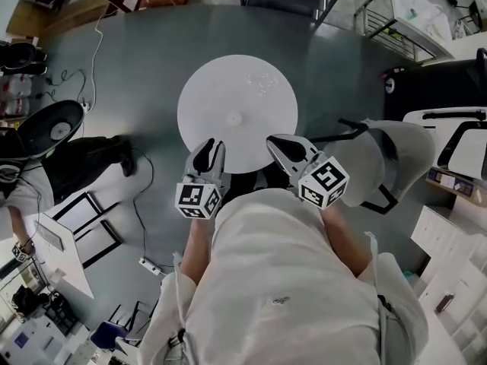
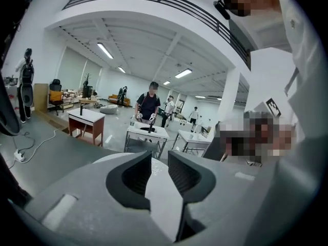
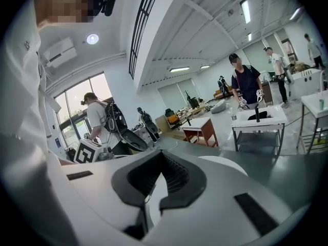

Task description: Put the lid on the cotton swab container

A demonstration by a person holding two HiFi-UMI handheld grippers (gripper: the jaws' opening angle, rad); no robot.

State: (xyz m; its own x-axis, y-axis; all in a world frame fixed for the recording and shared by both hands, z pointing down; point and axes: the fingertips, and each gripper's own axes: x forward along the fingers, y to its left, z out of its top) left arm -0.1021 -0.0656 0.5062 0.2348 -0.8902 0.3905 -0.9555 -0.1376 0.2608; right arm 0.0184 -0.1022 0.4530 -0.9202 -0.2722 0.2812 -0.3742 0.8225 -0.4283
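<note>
A round white table (image 1: 228, 128) stands in front of me. On its far right part lies a small, faint clear thing (image 1: 262, 82), too small to tell apart as container or lid. My left gripper (image 1: 211, 146) hovers over the table's near edge. In the left gripper view (image 2: 160, 156) a narrow gap shows between its jaws, with nothing in it. My right gripper (image 1: 280, 144) is beside it at the near right rim. In the right gripper view (image 3: 162, 154) its fingertips meet on nothing. Both point across the table, slightly downward.
A white chair (image 1: 384, 158) stands close at the right of the table. A black bag (image 1: 87, 158) and cables (image 1: 141, 204) lie on the grey floor at the left. White desks (image 2: 146, 133) and several people stand farther off in the hall.
</note>
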